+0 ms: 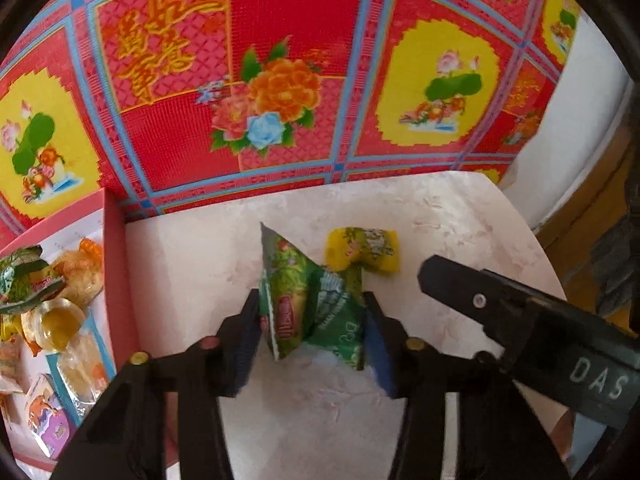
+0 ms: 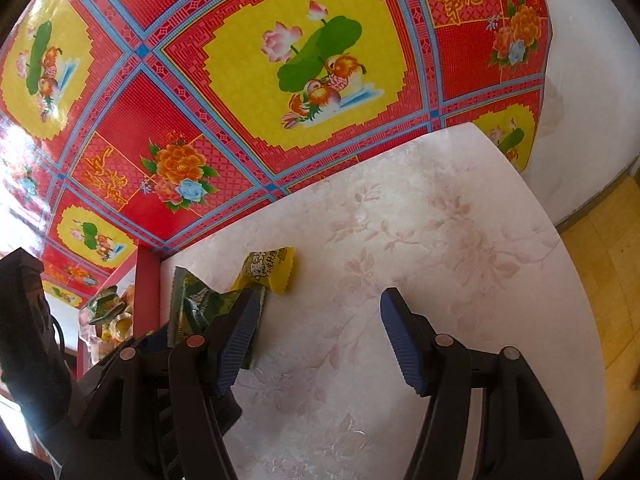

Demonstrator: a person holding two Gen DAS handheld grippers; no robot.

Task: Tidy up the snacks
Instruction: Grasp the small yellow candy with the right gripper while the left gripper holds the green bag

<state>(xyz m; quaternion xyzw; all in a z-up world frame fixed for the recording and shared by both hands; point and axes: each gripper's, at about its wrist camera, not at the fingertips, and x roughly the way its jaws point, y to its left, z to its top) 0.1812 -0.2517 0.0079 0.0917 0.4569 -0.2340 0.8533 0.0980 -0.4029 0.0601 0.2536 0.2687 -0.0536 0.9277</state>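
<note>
Left wrist view: left gripper (image 1: pixel 312 320) fingers clamp a green snack packet (image 1: pixel 304 300) on the counter (image 1: pixel 192 264).
Several snacks already fill the red box (image 1: pixel 114 264); a yellow packet (image 1: pixel 362 250) remains. Right gripper (image 2: pixel 316 340) fingers stand apart, empty.

Pale floral-patterned tabletop (image 2: pixel 400 240), red and yellow flowered cloth (image 1: pixel 280 40) behind, white wall (image 2: pixel 592 80)

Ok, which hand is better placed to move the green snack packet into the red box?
Left. The left gripper already has the green snack packet squeezed between its pads, with the red box right beside it. The right gripper is open over bare table.
</note>
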